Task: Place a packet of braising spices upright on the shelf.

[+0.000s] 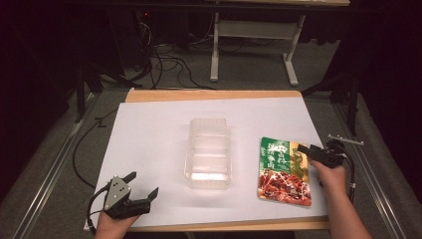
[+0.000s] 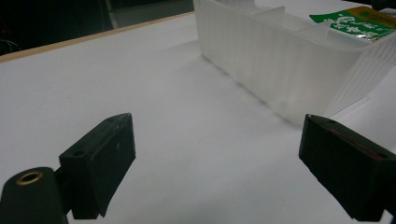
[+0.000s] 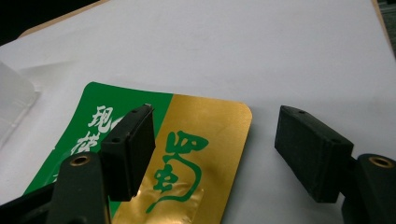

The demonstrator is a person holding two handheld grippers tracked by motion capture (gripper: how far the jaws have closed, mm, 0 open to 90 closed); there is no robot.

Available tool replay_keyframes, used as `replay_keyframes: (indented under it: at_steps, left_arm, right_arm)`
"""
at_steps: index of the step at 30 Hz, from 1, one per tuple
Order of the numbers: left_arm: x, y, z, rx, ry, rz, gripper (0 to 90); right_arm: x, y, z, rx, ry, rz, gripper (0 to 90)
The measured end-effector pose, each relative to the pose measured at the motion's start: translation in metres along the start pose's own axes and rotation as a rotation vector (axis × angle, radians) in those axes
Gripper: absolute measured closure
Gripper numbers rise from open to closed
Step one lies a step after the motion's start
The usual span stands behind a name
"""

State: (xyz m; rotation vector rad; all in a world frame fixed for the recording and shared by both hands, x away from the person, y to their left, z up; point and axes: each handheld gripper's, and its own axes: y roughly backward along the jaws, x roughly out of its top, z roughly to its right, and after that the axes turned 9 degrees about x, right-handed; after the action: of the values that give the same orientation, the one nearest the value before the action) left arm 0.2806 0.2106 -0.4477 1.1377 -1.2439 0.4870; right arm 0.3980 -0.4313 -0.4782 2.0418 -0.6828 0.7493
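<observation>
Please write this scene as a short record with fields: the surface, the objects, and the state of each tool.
surface: white sheet covering the table
container: clear plastic tray, middle of the sheet, looks empty
packet: green and gold food pouch, flat, right of the tray
left tool: open, near the front left edge, holding nothing
right tool: open, over the pouch's top right corner, not gripping it

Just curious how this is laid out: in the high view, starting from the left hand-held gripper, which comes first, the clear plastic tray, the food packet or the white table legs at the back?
1. Clear plastic tray, mid-table.
2. Food packet, right side.
3. White table legs, far back.
</observation>
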Motion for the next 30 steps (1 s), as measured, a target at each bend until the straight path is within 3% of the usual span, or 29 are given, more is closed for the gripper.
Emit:
replay_keyframes:
  at_steps: [3,10,12,17,30]
  left_arm:
    - [0.0,0.0,0.001,-0.005,-0.008,-0.003,11.4]
    - [0.0,0.0,0.002,-0.015,-0.013,-0.003,11.5]
    - [0.0,0.0,0.002,-0.021,-0.019,-0.008,11.5]
    - [0.0,-0.001,0.003,-0.03,-0.026,-0.012,11.6]
    - [-0.001,-0.004,0.007,-0.058,-0.051,-0.027,11.9]
  right_arm:
    - [0.001,-0.004,0.001,0.04,-0.015,-0.018,31.6]
    - [0.001,-0.006,-0.001,0.082,-0.039,-0.015,35.2]
    - [0.001,-0.003,-0.005,0.111,-0.014,0.013,38.8]
    - [0.001,-0.001,-0.012,0.162,0.016,0.025,42.5]
    - [-0.004,-0.008,-0.009,0.162,0.011,-0.037,36.4]
